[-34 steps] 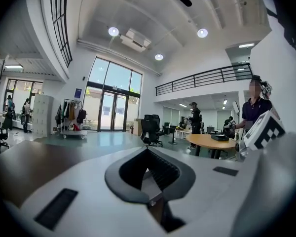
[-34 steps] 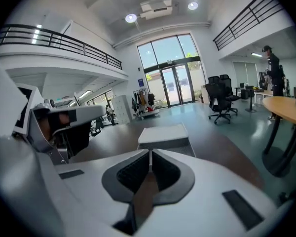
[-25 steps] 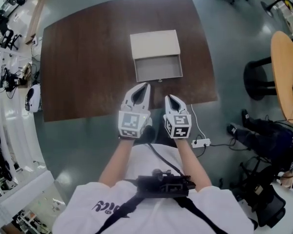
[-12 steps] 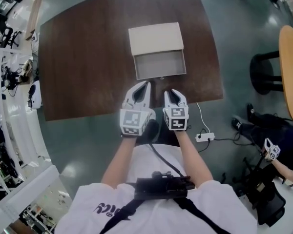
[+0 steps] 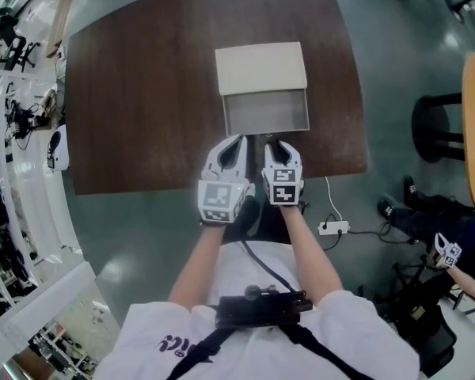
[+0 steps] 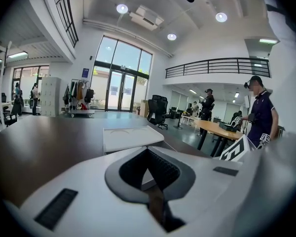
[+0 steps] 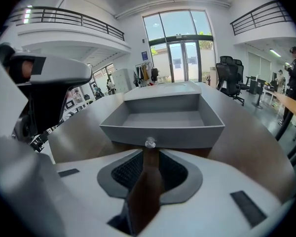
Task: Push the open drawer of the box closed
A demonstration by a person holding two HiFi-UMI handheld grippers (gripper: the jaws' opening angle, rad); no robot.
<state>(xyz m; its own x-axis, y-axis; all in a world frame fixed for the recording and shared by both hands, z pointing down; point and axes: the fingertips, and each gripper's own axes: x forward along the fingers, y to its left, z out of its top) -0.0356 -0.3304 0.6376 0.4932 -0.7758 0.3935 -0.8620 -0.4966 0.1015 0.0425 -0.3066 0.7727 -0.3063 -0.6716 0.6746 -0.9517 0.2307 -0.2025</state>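
While the drawer (image 5: 267, 115) stands pulled out of the white box (image 5: 261, 68) toward the person, the box itself sits behind the drawer, near the middle of the brown table (image 5: 142, 93). Just in front of the drawer's front panel, the right gripper (image 5: 274, 143) points straight at the small knob (image 7: 149, 142), with its tips right below the knob; whether they touch it I cannot tell. Its jaws are drawn together to a thin slit and grasp nothing. Off the drawer's front left corner, the left gripper (image 5: 237, 139) hovers just short of the drawer, jaws pressed together on nothing
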